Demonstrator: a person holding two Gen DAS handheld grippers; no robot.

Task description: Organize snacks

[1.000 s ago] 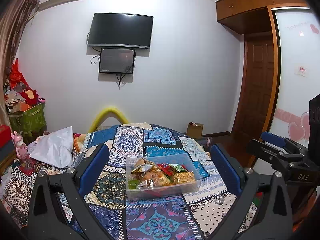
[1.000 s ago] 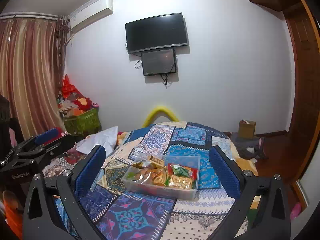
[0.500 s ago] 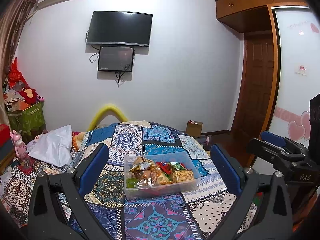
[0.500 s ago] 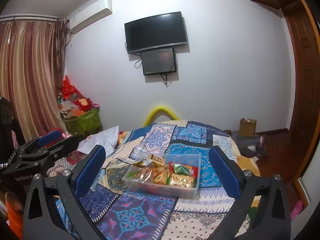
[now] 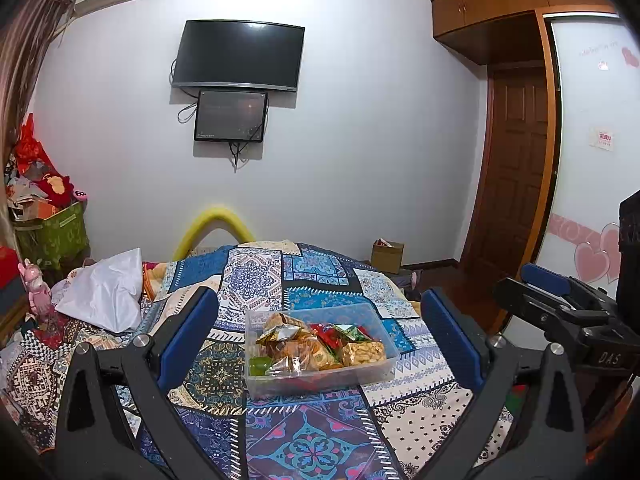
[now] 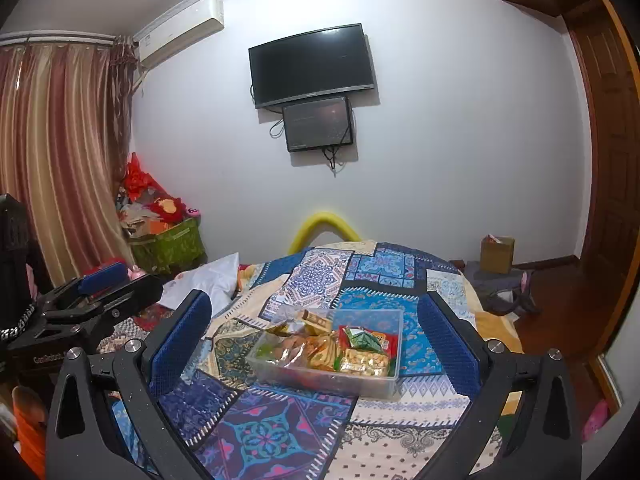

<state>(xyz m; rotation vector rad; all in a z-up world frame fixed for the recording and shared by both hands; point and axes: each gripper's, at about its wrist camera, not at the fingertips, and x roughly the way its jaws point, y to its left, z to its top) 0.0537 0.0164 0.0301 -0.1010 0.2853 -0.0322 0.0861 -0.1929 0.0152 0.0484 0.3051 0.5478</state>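
Left wrist view is filled mostly by a bed under a patchwork quilt (image 5: 256, 280) across the lower half, with a white wall behind. A black TV (image 5: 238, 55) is mounted upper centre, a smaller screen (image 5: 231, 116) just below it. A wooden door (image 5: 514, 172) is seen at right, a wardrobe panel with pink hearts (image 5: 592, 256) at far right. A white pillow (image 5: 104, 292) lies at left of the quilt, a green bin (image 5: 52, 236) of clutter at the left edge, a cardboard box (image 5: 387, 256) on the floor right of centre. A clear plastic container (image 5: 320, 376) sits on the quilt at lower centre, and snack packets (image 5: 316, 346) are piled inside it, gold, red and green wrappers. The left gripper (image 5: 320, 344) is spread wide, nothing held, blue pads on either side of the container and apart from it. The right gripper is seen at the right edge of this view (image 5: 560, 300). In the right wrist view the same container (image 6: 328, 364) is shown at lower centre with the packets (image 6: 340, 348) in it; the right gripper (image 6: 316, 344) is also spread wide and empty, pads clear of the container. The left gripper is seen at left edge (image 6: 92, 300), striped curtains (image 6: 52, 152) upper left, an air conditioner (image 6: 180, 28) above.
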